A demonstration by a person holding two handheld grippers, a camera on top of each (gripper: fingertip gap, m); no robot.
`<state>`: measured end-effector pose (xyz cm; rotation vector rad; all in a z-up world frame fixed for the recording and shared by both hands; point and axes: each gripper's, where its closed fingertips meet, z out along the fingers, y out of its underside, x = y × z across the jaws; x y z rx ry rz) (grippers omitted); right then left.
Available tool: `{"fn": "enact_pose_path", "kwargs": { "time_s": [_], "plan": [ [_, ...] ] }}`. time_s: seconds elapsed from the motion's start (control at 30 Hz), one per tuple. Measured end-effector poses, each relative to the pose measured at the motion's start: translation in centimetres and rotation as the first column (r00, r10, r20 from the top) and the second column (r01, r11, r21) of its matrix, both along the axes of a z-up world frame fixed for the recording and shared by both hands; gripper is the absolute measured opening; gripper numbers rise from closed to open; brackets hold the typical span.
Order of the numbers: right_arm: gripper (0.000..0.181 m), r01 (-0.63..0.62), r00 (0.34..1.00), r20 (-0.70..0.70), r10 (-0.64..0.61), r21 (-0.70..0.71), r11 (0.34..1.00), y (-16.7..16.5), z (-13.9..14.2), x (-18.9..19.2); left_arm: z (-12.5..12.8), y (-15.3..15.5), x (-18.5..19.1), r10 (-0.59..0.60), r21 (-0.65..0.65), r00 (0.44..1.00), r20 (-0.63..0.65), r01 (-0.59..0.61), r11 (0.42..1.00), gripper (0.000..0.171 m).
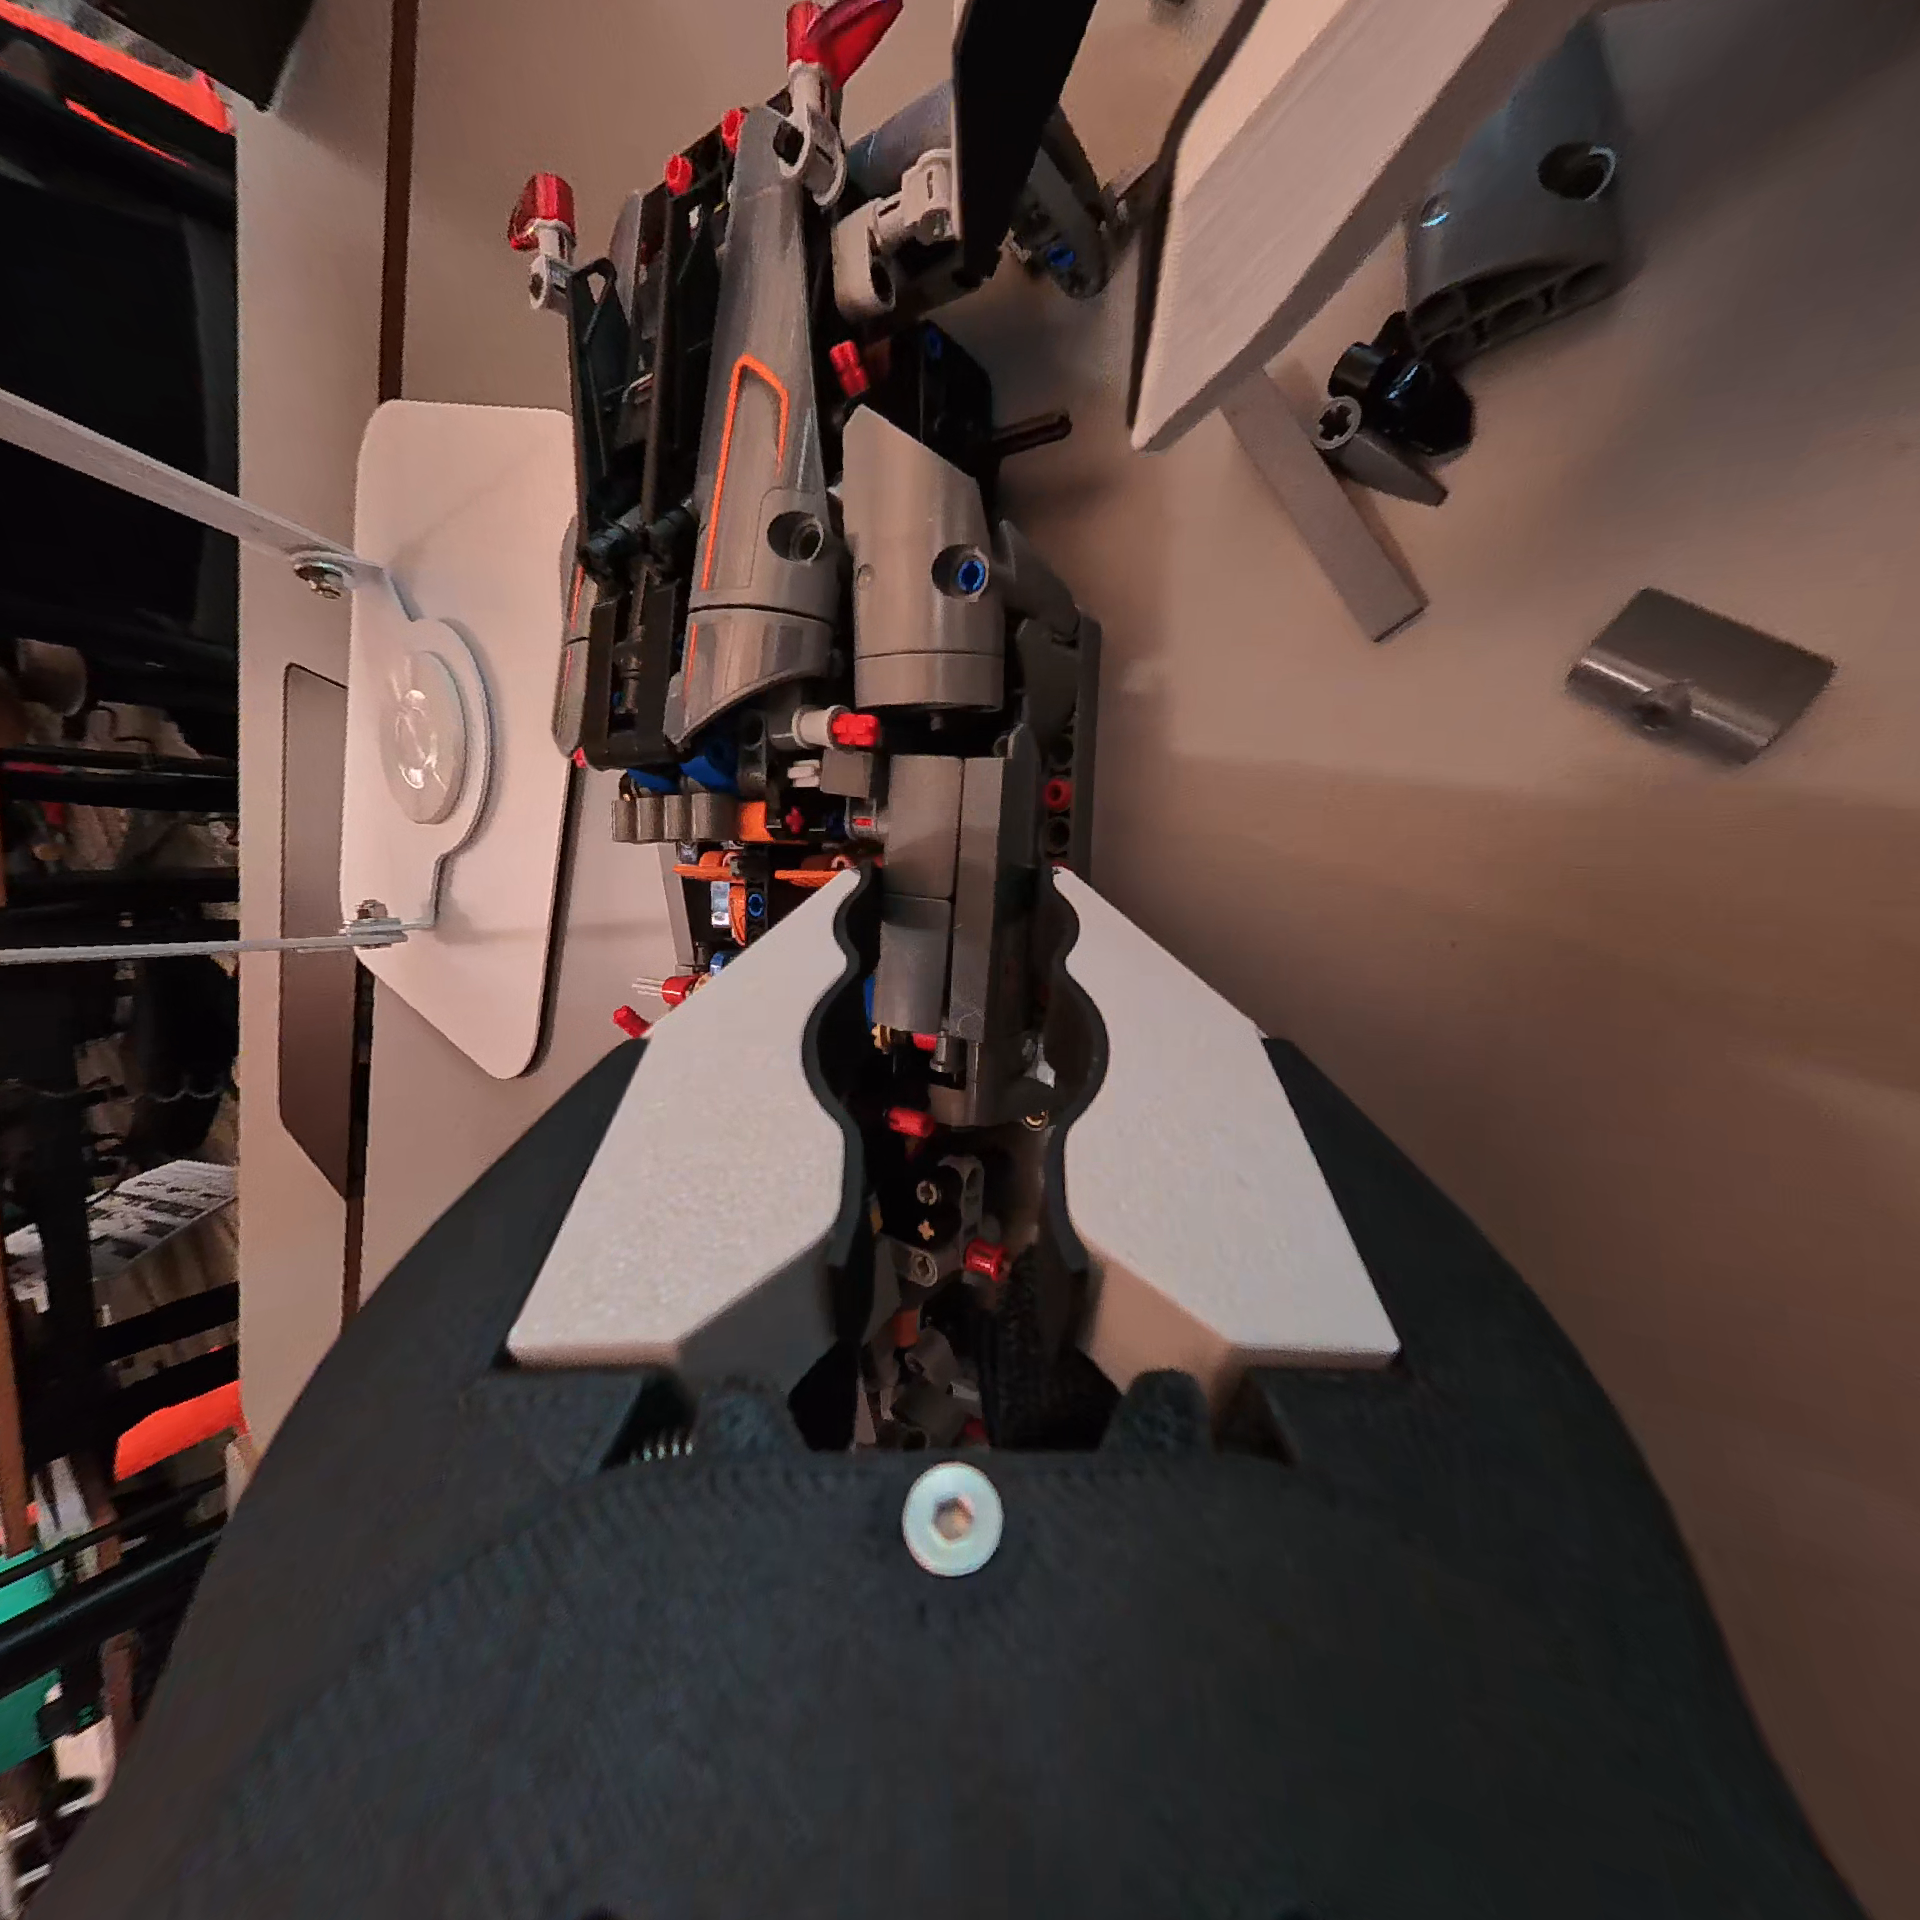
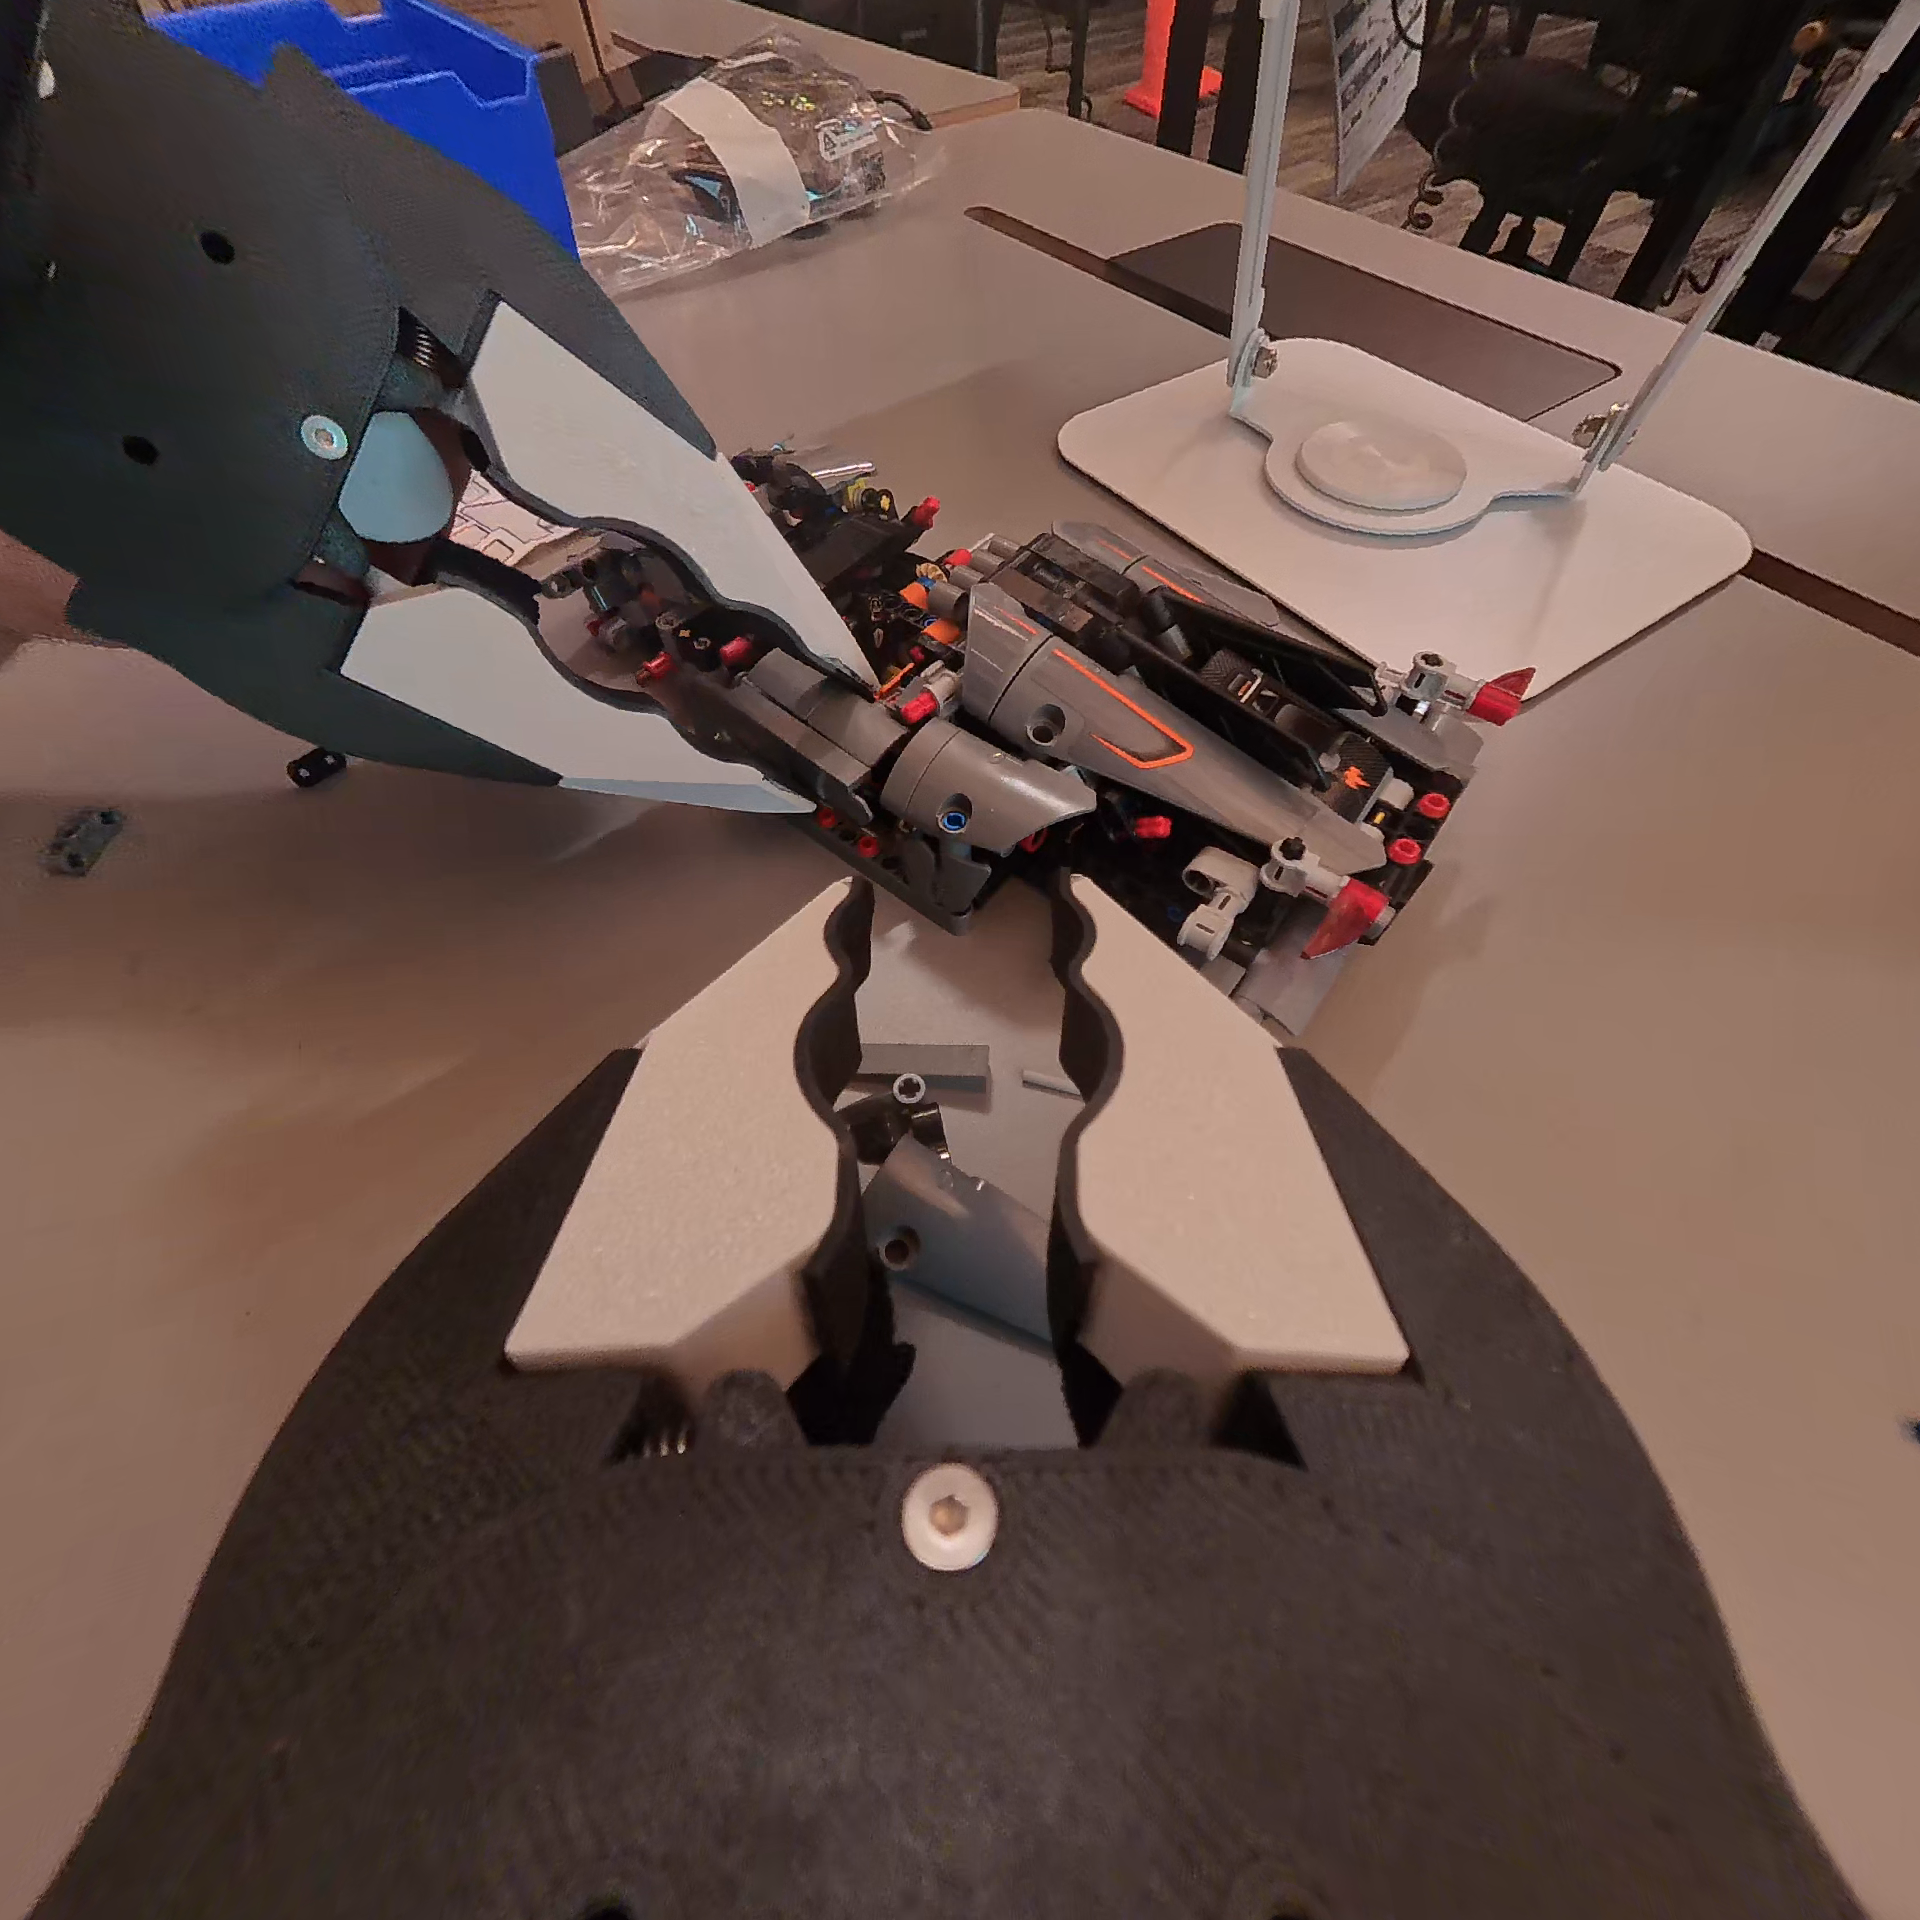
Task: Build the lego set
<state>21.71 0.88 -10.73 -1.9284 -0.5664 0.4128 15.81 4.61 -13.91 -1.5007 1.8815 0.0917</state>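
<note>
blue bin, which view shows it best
Only the right wrist view shows the blue bin: it sits at the top left, behind the left gripper, which partly hides it. The left wrist view does not show it at all.

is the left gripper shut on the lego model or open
Shut on it: the left gripper has both fingers pressed against the lego model, and the right wrist view shows the same clamp.

- My black left tool [image 1: 956, 904] has rough, matt printed plastic, with smooth pale grey finger faces.
- The grey, black and orange plastic lego model [image 1: 790, 540] shines softly.
- The beige worktop [image 2: 312, 1039] looks smooth, matt.
- The clear plastic bag [image 2: 748, 156] is crinkled, glossy.
</note>
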Motion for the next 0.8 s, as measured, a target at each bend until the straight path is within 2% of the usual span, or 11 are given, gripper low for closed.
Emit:
{"fn": "enact_pose_path", "kwargs": {
  "time_s": [0.4,0.5,0.63,0.8],
  "plan": [
    [0.033,0.002,1.000,-0.004,-0.002,0.012,1.000,0.0,0.3,0.0,1.2,0.1,-0.5,0.029,-0.046,0.988,0.151,-0.023,0.999,0.026],
    [0.033,0.006,1.000,-0.009,-0.006,0.017,1.000,-0.1,0.5,0.1,1.9,0.1,-1.2,0.062,-0.057,0.981,0.182,-0.052,0.997,0.040],
    [0.033,0.002,1.000,-0.012,-0.002,0.023,1.000,-0.1,0.7,0.0,2.8,-0.4,-1.9,0.085,-0.024,0.967,0.238,-0.082,0.996,0.043],
    [0.032,-0.004,1.000,-0.009,0.004,0.023,1.000,-0.2,0.7,-0.3,1.5,-1.0,-0.9,0.094,0.086,0.972,0.214,-0.115,0.990,0.052]
  ]
}}
